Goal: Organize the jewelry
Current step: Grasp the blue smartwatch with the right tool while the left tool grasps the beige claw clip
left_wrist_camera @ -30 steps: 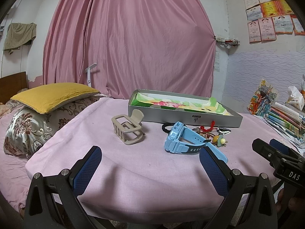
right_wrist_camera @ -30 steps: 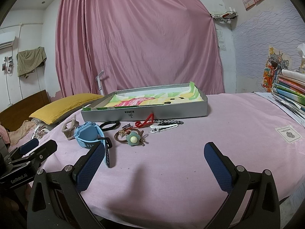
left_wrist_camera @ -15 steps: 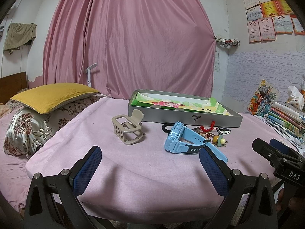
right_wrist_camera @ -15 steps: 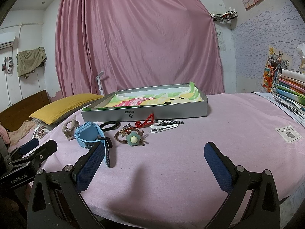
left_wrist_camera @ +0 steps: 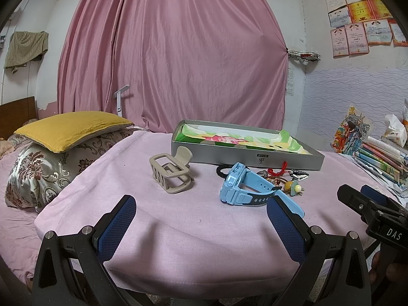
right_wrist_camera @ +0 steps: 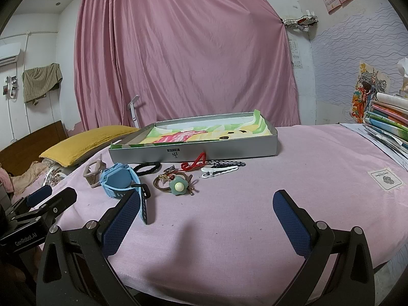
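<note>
Pink bed (right_wrist_camera: 255, 204), nothing boxed yet. Both claws (left_wrist_camera: 201, 219) (right_wrist_camera: 206, 216) wide open, empty. Next: grab watch (left_wrist_camera: 239, 186), drop in box (right_wrist_camera: 193, 150).

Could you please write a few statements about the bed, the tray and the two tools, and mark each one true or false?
1. The blue watch lies inside the grey tray. False: it lies on the pink sheet, in front of the tray.
2. Both the left tool and the right tool are open and hold nothing. True.
3. The beige hair clip is left of the watch in the left wrist view. True.
4. The flower hair tie is red. False: it is green with a cream centre.
</note>
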Available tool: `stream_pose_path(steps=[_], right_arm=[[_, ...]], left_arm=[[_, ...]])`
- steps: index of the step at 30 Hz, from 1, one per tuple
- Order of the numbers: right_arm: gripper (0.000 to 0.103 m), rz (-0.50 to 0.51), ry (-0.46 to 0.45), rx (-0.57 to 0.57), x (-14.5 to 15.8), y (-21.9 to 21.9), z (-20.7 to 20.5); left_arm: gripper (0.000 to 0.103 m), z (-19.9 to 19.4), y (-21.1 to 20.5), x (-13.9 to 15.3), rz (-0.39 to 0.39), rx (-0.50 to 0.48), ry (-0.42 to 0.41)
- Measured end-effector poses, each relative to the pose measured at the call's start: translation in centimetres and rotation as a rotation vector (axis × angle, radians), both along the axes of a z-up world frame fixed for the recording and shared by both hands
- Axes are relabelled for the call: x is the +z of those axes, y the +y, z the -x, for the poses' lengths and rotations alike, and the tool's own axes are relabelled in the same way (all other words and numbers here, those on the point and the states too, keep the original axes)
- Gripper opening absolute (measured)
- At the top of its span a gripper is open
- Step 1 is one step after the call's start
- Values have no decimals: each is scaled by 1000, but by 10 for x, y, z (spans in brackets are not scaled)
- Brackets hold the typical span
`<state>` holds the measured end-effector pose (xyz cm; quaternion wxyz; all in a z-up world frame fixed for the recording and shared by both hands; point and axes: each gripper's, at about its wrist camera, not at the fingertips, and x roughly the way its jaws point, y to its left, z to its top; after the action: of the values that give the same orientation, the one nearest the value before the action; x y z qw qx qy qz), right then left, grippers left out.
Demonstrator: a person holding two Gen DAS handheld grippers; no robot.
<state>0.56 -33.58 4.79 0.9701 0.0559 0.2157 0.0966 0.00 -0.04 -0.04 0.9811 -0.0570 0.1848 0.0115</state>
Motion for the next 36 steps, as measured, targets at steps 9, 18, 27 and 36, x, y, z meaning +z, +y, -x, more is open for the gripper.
stream_pose_path(steps=[9, 18, 27, 36], right_arm=[[102, -4, -5, -7, 2, 0, 0], [102, -9, -19, 37, 17, 16, -14], [102, -7, 64, 134, 20, 53, -40], [100, 39, 168, 215, 7, 102, -59]], left_arm=[[103, 0, 5, 2, -7, 8, -2], [103, -20, 47, 24, -3, 17, -9], [102, -69, 90, 19, 117, -60, 162], [90, -101, 101, 10, 180, -139, 263]])
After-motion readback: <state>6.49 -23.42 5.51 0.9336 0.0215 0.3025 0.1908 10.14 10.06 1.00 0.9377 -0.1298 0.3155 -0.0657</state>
